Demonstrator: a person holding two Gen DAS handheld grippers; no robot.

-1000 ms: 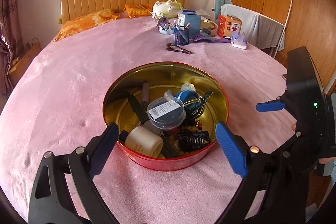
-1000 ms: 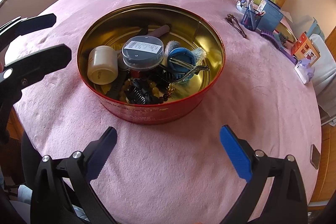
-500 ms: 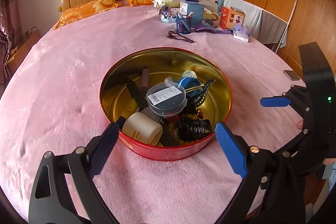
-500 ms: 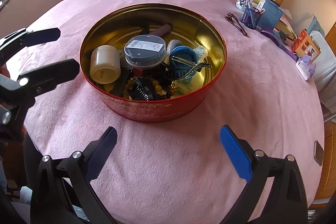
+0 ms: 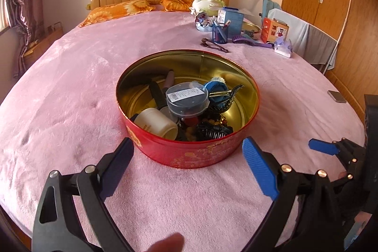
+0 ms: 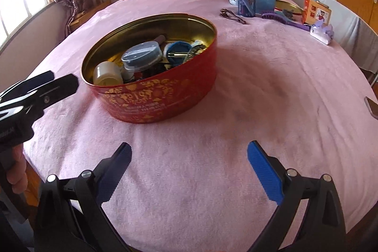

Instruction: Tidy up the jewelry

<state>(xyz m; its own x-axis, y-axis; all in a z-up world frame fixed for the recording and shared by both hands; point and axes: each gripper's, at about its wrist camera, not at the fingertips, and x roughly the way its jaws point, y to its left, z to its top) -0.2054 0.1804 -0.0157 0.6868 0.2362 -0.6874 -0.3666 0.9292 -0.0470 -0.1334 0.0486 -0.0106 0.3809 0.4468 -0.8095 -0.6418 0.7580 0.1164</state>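
On pink bedspread (image 5: 70, 96), one red tin (image 5: 189, 152) holds perhaps eight trinkets.

Red tin (image 5: 189, 152) (gold-patterned), pink blanket (image 5: 70, 98)

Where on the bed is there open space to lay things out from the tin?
Bare blanket lies left of the tin, up to the pillows, and in front of it by both grippers. Right of the tin is clear up to the phone. It is crowded around the pen cup.
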